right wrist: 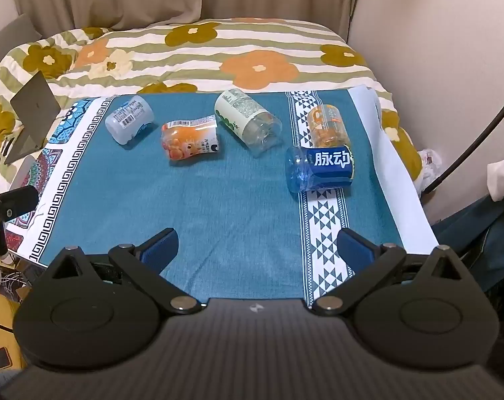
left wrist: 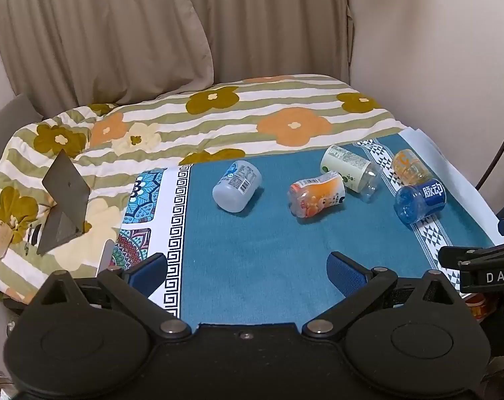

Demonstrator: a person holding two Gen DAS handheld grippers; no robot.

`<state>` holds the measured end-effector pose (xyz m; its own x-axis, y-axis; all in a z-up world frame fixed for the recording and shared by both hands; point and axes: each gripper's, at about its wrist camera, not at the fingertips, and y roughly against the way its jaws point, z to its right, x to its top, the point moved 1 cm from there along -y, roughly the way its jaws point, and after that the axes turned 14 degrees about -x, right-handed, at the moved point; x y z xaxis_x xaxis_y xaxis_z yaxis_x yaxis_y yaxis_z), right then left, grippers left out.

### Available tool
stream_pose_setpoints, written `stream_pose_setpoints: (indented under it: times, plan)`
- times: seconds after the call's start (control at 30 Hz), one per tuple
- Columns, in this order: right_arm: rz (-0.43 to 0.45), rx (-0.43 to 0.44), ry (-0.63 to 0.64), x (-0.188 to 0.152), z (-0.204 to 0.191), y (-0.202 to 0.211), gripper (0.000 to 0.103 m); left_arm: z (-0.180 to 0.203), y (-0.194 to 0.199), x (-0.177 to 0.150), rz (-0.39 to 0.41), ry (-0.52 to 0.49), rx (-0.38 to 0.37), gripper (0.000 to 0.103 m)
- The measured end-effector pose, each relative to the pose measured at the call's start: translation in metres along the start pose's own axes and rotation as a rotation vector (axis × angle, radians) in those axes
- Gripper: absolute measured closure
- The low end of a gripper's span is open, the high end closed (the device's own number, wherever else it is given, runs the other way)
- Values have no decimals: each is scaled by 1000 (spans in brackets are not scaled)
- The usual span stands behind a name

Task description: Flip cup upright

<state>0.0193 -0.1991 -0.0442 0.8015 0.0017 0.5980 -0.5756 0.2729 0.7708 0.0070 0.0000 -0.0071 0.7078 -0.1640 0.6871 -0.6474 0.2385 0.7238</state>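
1. All five cups were lying on their sides on the teal cloth [right wrist: 218, 206], none upright yet. The blue cup [right wrist: 319, 168] was nearest my right side, lying across the white triangle-patterned strip [right wrist: 325, 233].
2. Just behind it lay the orange-print clear cup [right wrist: 328, 126], very close to the blue one, though I couldn't tell if they touched.
3. Toward the middle was the green-and-white cup [right wrist: 247, 121], tilted diagonally with its clear end pointing toward me.
4. Left of that sat the orange cartoon cup [right wrist: 189, 140], and furthest left the frosted white cup [right wrist: 129, 119] with a barcode on it, near the cloth's key-pattern border.
5. My right hand-held gripper [right wrist: 256, 250] hovered over the near edge of the cloth, jaws spread wide, nothing in them.
6. My left hand-held gripper [left wrist: 247, 271] was the same deal: wide apart, empty, hanging over the near left part of the cloth, well apart from the frosted white cup [left wrist: 237, 186].
7. The cloth was laid on a bed, over a floral striped quilt [left wrist: 218, 113], with a propped-up grey tablet-looking thing [left wrist: 65, 196] off to the left and curtains [left wrist: 118, 33] behind.
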Motion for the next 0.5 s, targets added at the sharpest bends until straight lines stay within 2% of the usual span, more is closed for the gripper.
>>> stream_pose_setpoints:
  times: [0.5]
  plan:
    - [4, 1, 2, 2, 1, 2, 0, 2, 0, 2, -3, 1, -6, 0]
